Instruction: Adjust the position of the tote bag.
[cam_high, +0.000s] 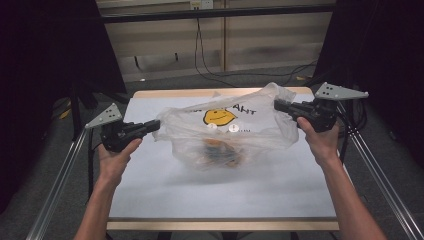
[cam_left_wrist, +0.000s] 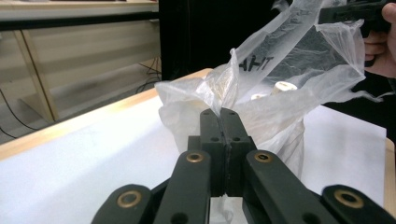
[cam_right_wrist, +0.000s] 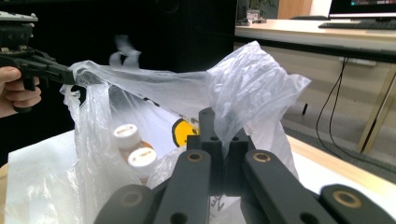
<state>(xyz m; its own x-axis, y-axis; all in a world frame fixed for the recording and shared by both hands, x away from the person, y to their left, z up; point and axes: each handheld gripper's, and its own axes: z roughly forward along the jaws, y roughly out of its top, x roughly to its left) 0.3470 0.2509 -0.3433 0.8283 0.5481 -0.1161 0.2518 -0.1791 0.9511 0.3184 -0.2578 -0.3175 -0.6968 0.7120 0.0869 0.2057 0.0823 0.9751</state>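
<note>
Bag: a thin, clear plastic carrier bag (cam_high: 227, 131) with a yellow smiley face and black lettering sat in the middle of the high view, its base on the white-topped table (cam_high: 165, 190), its top stretched toward both side edges.
Left gripper: the left gripper (cam_high: 155, 125), at centre-left of the high view, was clamped shut on the bag's left rim; in the left gripper view a fold of film (cam_left_wrist: 223, 100) rose straight out of the meeting jaws.
Right gripper: the right gripper (cam_high: 278, 105), at upper right of the high view, was likewise closed on the opposite rim, film bunched over its jaw tips (cam_right_wrist: 219, 133).
Why held so: pinching opposite edges and drawing them apart probably kept the mouth taut and open, with the load hanging low between the hands.
Contents: two white-capped bottles (cam_right_wrist: 135, 149) stood inside, beside something orange.
High view offered: the whole span, both hands, the bag's place on the table.
Gripper views offered: the pinch itself, the caps seen through the open mouth, and each opposite hand (cam_right_wrist: 16, 91) at the far frame edge.
</note>
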